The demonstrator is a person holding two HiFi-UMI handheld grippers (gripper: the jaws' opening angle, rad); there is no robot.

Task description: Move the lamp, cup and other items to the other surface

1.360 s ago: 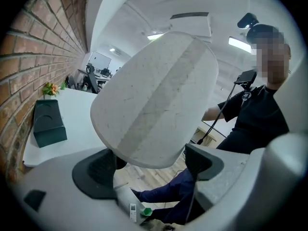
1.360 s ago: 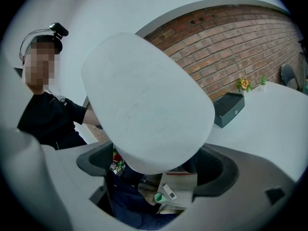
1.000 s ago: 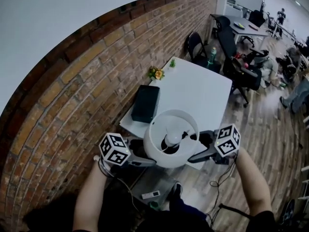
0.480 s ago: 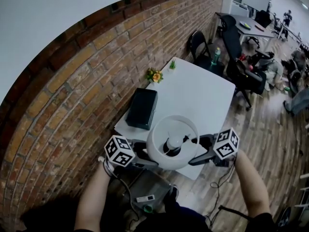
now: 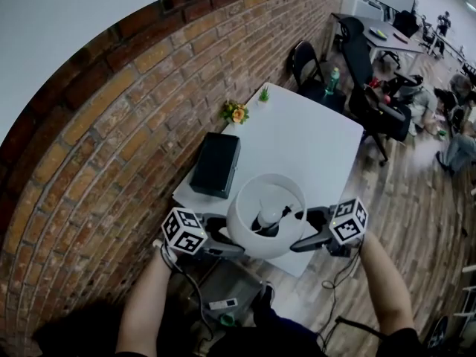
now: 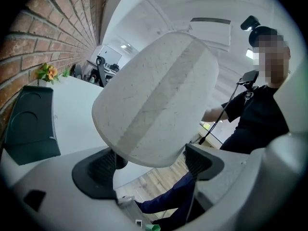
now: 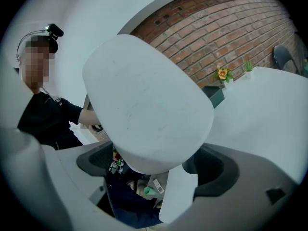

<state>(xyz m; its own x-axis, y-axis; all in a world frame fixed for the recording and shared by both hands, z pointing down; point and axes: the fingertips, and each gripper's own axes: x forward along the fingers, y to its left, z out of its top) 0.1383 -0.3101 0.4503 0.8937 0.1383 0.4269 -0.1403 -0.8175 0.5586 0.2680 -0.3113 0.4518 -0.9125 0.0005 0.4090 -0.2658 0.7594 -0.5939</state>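
A lamp with a round white shade (image 5: 266, 214) hangs in the air over the near edge of the white table (image 5: 312, 140). My left gripper (image 5: 227, 249) holds it from the left and my right gripper (image 5: 301, 244) from the right. In the left gripper view the shade (image 6: 154, 95) fills the space between the jaws and touches both dark pads (image 6: 98, 170). The right gripper view shows the shade (image 7: 144, 105) pressed between its pads (image 7: 211, 170), with a white strip of the lamp hanging below. A small green object (image 5: 225, 320) and a remote (image 5: 223, 303) lie on a lower surface beneath.
On the table sit a black box (image 5: 216, 163), orange flowers (image 5: 236, 112) and a tiny green plant (image 5: 263, 94), all along the brick wall (image 5: 111, 125). Black chairs (image 5: 303, 62) stand beyond the table. Wooden floor lies to the right.
Both grippers keep their hold on the lamp. The table has shifted slightly in view, so the lamp sits a little further over its near edge.
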